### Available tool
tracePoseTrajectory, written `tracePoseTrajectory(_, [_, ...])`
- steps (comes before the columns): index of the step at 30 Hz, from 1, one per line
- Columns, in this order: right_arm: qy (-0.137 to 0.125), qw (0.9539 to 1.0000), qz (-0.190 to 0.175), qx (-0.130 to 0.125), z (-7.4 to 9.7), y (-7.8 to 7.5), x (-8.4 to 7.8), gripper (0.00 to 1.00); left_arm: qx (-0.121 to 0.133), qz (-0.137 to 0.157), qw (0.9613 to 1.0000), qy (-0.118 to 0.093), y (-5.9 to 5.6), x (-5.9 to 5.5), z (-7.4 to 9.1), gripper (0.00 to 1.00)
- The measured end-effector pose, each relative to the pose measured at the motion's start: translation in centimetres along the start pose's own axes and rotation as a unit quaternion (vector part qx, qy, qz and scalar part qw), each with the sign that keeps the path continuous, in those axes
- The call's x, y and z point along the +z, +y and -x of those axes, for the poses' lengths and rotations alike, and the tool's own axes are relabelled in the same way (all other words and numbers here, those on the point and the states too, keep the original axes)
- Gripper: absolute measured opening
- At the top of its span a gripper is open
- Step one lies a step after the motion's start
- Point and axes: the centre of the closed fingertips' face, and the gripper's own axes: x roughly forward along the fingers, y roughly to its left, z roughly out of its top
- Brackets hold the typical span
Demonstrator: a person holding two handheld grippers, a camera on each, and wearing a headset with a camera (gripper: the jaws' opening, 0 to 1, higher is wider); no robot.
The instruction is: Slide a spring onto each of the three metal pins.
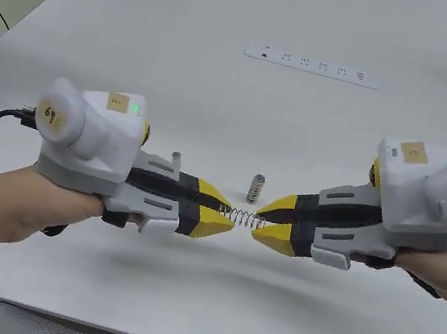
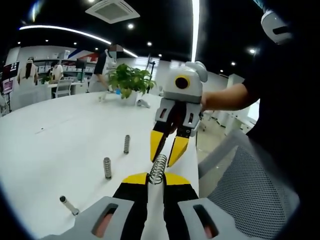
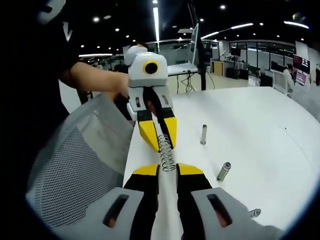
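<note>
While you hold it, spring (image 1: 243,216): between claws
Left claw (image 1: 230,215): gripping one end
Right claw (image 1: 258,219): gripping the other

Head view looks down; gripper views opposed, sharing spring (image 2: 158,169).

A spring (image 3: 166,152), both ends pinched, between right claw (image 3: 167,171) and left claw (image 3: 162,146); bare pin (image 3: 203,134) on table (image 3: 250,125)

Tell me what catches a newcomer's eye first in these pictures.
A spring held in mid-air above the white table, the left tool and right tool meeting tip to tip and each clamped on one end. Just behind it stand a bare pin near the left tool and a sprung pin at centre.
</note>
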Motion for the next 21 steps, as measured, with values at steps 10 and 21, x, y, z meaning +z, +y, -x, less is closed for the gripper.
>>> tracePoseTrajectory(10, [-0.008,1.0,0.001,-0.005,0.2,0.0,0.1,0.08,-0.004,0.001,1.0,0.005,-0.2,-0.2,-0.1,0.02])
tracePoseTrajectory(21, [-0.038,0.999,0.021,0.01,0.4,0.6,2.9,0.08,0.001,-0.007,0.9998,0.021,-0.2,-1.2,-0.6,0.02])
